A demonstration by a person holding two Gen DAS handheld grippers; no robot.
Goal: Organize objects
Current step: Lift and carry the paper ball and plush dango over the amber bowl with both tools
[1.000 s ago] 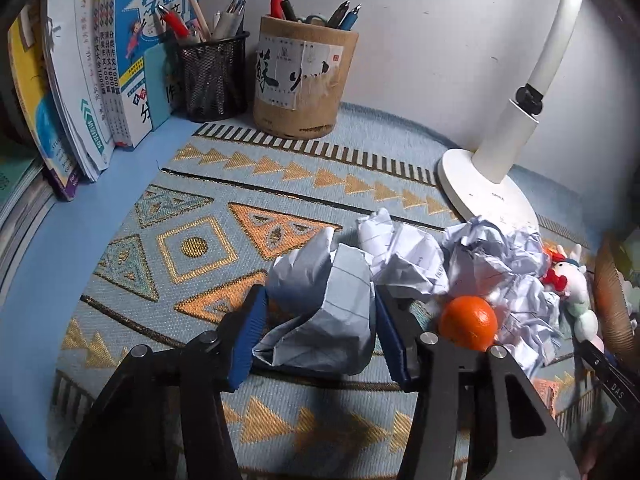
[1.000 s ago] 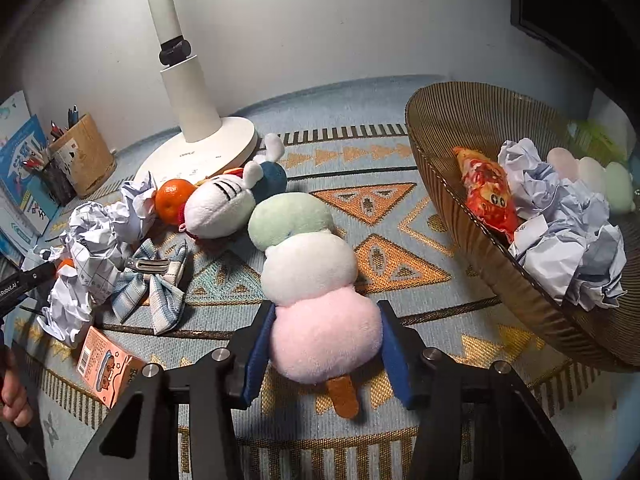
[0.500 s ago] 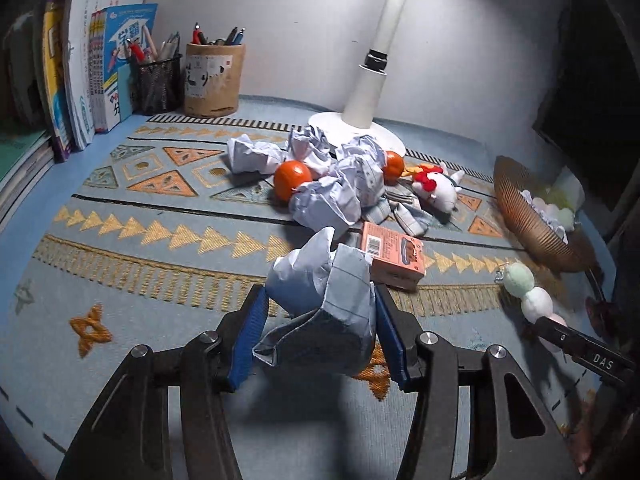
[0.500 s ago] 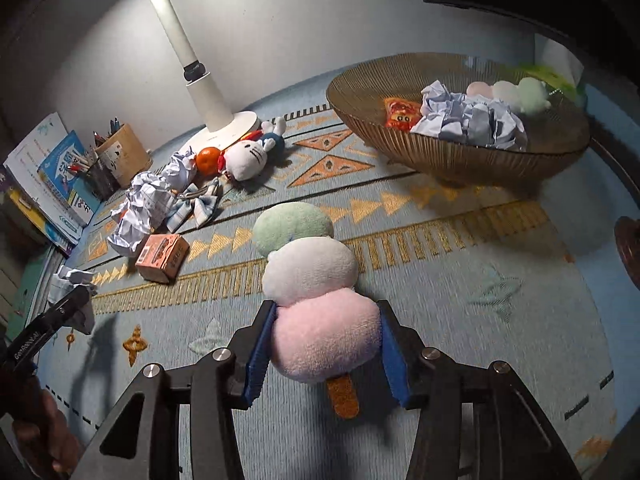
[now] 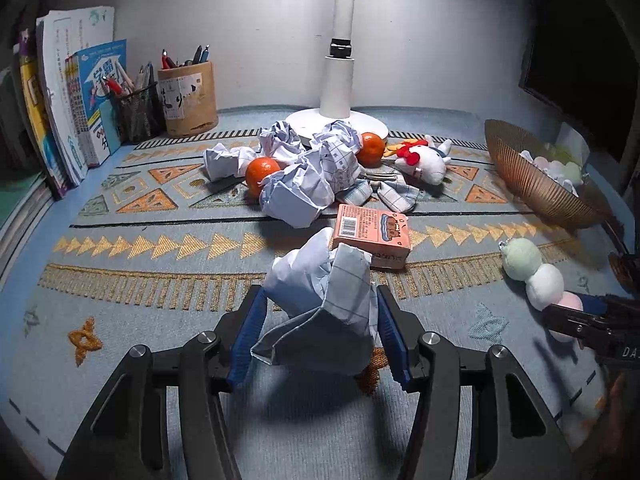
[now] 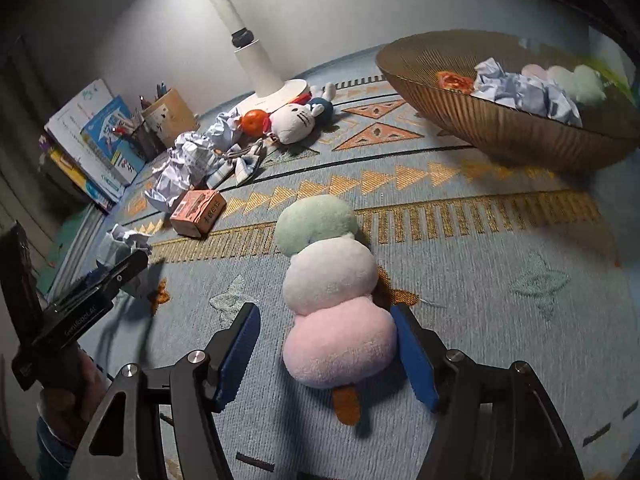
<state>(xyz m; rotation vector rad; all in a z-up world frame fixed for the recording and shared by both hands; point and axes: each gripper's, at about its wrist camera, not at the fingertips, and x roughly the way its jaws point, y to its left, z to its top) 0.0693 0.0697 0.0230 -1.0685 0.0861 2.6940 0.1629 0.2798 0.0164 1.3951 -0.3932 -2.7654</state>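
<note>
Where paper wads pile up, two oranges.

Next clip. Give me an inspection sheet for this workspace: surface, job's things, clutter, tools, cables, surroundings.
Surface: patterned blue mat, lit by a lamp.
Job's things: crumpled paper in the left tool; dango plush in front of the right tool; basket holding paper and soft toys.
Clutter: paper balls, oranges, cat plush, orange box and checked cloth near the lamp base.
Tools: left tool shut on the crumpled paper; right tool open, with a gap beside the plush's pink end.
Cables: nothing seen.
Surroundings: lamp, pen cups, books, wall behind.
</note>
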